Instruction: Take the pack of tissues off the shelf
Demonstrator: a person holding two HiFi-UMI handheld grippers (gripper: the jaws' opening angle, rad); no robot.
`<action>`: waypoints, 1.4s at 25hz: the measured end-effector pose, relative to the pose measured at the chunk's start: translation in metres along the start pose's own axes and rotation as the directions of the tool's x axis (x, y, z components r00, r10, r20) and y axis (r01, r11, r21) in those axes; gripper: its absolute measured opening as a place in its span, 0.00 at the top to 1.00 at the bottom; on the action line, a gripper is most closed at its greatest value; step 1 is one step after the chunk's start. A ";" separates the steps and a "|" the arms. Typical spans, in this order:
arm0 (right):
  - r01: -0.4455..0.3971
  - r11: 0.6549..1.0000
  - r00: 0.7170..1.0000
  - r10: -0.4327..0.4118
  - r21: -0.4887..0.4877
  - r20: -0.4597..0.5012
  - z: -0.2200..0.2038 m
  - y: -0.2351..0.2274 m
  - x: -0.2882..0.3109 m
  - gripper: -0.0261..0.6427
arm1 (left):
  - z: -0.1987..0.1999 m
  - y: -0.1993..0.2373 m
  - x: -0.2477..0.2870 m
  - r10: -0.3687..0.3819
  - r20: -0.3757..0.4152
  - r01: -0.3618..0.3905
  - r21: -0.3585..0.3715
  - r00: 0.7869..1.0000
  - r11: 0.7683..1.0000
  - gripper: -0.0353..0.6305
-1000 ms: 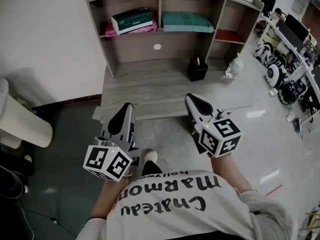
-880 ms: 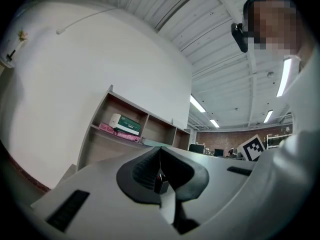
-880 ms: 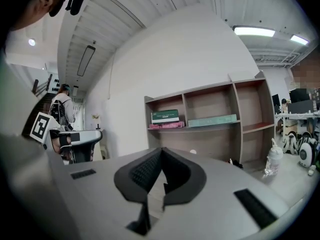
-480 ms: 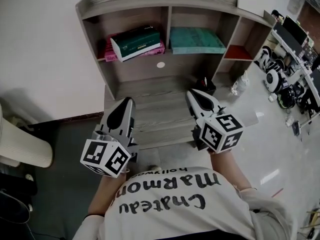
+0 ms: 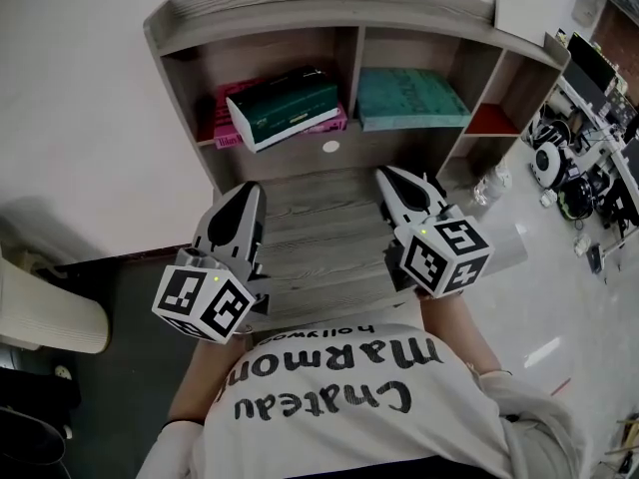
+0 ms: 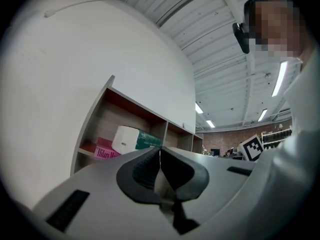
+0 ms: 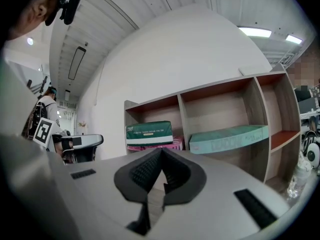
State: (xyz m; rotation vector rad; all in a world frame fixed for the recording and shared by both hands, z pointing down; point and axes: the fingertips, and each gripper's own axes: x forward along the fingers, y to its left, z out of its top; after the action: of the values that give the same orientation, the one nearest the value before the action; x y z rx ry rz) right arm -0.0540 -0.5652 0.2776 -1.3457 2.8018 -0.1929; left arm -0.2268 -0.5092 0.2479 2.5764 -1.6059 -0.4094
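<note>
The pack of tissues (image 5: pixel 290 108) is green with a white end. It lies tilted on a pink book (image 5: pixel 225 136) in the left compartment of the wooden shelf (image 5: pixel 349 13). It also shows in the left gripper view, as the pack (image 6: pixel 134 139), and in the right gripper view, as the pack (image 7: pixel 149 133). My left gripper (image 5: pixel 248 192) hovers over the desk below that compartment, shut and empty. My right gripper (image 5: pixel 389 176) is level with it, below the middle compartment, also shut with nothing between its jaws. Both stand well short of the pack.
A flat teal item (image 5: pixel 409 98) fills the middle compartment, and the right compartment has a red floor (image 5: pixel 494 120). The grey wooden desk (image 5: pixel 319 247) runs under the grippers. A white rounded object (image 5: pixel 40 307) stands at the left, and cluttered equipment (image 5: pixel 574 168) at the right.
The shelf has drawn closer and lower in the head view. Both grippers have moved forward over the desk toward it, staying shut.
</note>
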 end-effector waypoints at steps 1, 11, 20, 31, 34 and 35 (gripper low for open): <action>0.005 1.000 1.000 -0.005 -0.001 0.003 0.001 -0.002 0.003 0.95 | 0.001 0.004 0.002 0.000 0.000 0.000 -0.003 1.000 1.000 0.92; 0.015 1.000 1.000 -0.015 0.005 0.001 -0.003 0.000 0.013 0.95 | -0.002 0.017 0.016 -0.068 -0.137 0.092 0.172 0.988 0.981 0.92; 0.069 0.998 0.997 -0.069 -0.011 -0.043 -0.014 -0.005 -0.001 0.95 | 0.010 0.014 0.026 -0.088 -0.275 0.229 0.538 0.957 0.811 0.92; 0.111 0.993 0.991 -0.113 -0.026 -0.072 -0.024 -0.006 -0.014 0.95 | 0.005 0.023 0.046 0.030 -0.402 0.357 0.844 0.915 0.400 0.57; 0.122 0.992 0.989 -0.124 -0.030 -0.083 -0.028 -0.006 -0.019 0.95 | -0.009 0.027 0.052 0.077 -0.427 0.394 0.879 0.901 0.267 0.52; 0.129 0.991 0.988 -0.131 -0.029 -0.085 -0.029 -0.007 -0.021 0.95 | -0.011 0.027 0.054 0.085 -0.428 0.399 0.885 0.900 0.239 0.50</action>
State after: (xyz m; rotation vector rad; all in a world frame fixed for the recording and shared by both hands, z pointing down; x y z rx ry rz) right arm -0.0374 -0.5503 0.3063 -1.5637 2.7952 -0.2272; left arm -0.2252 -0.5702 0.2543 3.1896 -1.6539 1.6292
